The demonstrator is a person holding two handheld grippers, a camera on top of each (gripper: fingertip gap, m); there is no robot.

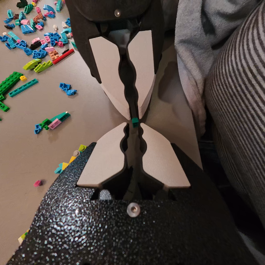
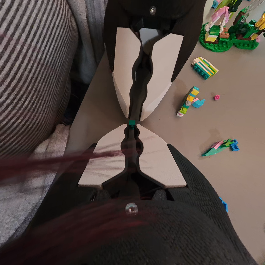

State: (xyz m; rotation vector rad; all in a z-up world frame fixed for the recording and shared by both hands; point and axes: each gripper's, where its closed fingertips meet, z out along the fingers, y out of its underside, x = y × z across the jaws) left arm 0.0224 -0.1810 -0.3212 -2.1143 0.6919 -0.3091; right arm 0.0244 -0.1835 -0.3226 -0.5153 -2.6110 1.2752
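1. A small dark green brick (image 1: 135,122) (image 2: 131,124) sits above the tan table (image 1: 86,114), between both grippers' meeting tips.
2. The right gripper (image 2: 131,125) is clenched on it.
3. The left gripper (image 1: 134,124), tip to tip with it, stands narrowly parted; whether it grips the brick I cannot tell.
4. Left of the brick lie scattered blue bricks (image 1: 67,88); right, a striped sleeve (image 1: 236,100).

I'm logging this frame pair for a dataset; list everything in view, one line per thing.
Small block: one, dark green, between the two tool tips.
Loose bricks: many, mostly blue, pink, green, far left of the table.
Red bar: one, beside that pile.
Green model: one, on round bases, far right of the table.
Striped brick stack: one, teal, yellow, white.
Table: one, grey-brown.
Striped sleeve: grey.
Left tool: closed on block.
Right tool: closed on block.
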